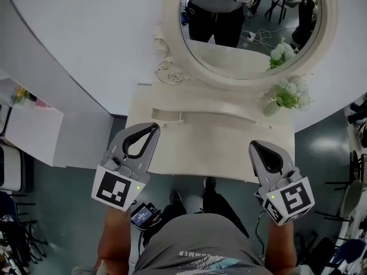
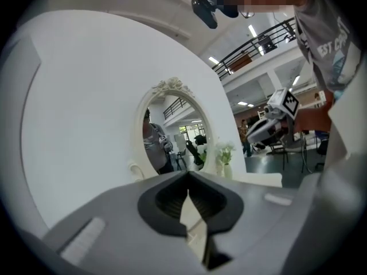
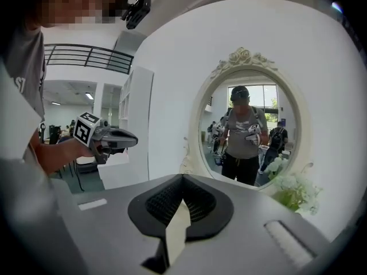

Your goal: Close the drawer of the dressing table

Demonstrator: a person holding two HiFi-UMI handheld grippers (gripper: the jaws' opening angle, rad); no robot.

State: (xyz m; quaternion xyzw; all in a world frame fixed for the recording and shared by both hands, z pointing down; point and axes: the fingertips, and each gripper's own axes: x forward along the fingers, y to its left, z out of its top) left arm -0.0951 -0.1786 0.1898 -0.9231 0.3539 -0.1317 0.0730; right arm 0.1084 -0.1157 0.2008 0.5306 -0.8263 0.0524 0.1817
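Observation:
The cream dressing table stands against a curved white wall, under an oval mirror. Its near front edge runs between my two grippers; from above I cannot tell how far the drawer stands out. My left gripper hovers over the table's left front corner, jaws together and empty. My right gripper hovers over the right front part, also shut with nothing in it. In the left gripper view the closed tips point at the mirror. The right gripper view shows its closed tips below the mirror.
A vase of white flowers sits at the table's back right. A small raised ledge lies at the back left. A white cabinet stands to the left. The person's feet are just before the table.

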